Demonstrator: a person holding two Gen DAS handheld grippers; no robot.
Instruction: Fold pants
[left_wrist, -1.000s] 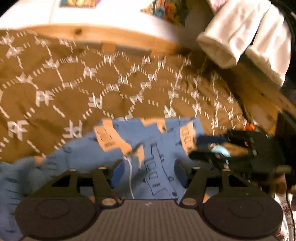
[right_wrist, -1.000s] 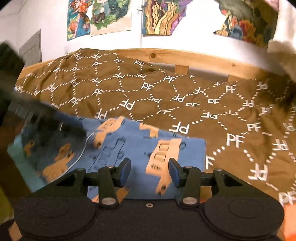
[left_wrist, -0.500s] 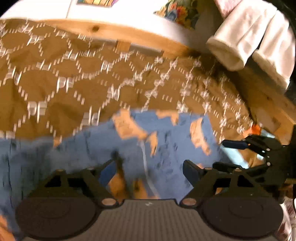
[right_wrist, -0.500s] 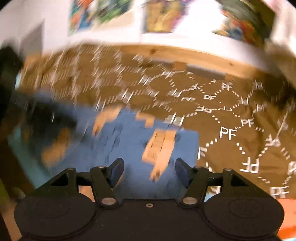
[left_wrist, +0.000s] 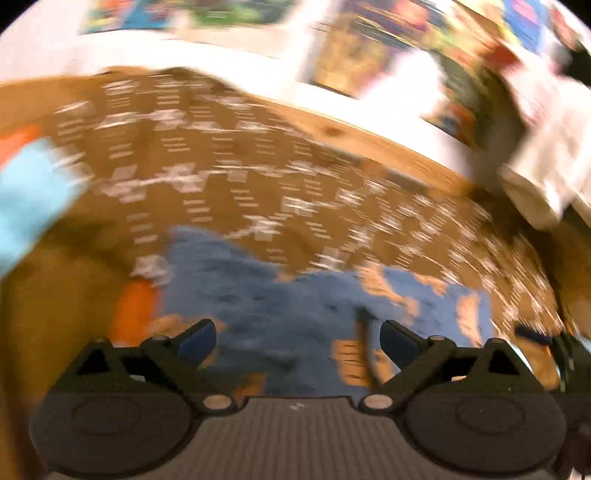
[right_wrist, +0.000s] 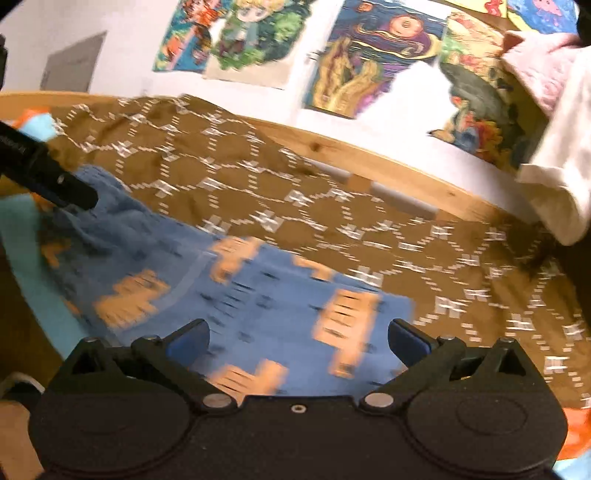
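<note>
the left gripper (left_wrist: 297, 338) now has its jaws spread wide with nothing between them, where a second ago they sat much closer; the right gripper (right_wrist: 297, 338) has widened the same way. both hover just above the blue pants (right_wrist: 258, 295), which lie on the brown patterned bedspread (right_wrist: 258, 184), long axis running left to right, far end bunched at the left. the left view is heavily blurred.

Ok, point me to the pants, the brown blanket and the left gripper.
pants (right_wrist: 273, 295), right wrist view, on the flat blue middle panel.
brown blanket (right_wrist: 236, 177), right wrist view, on bare patterned cloth behind the pants.
left gripper (left_wrist: 297, 338), left wrist view, midway between its two open fingertips.
</note>
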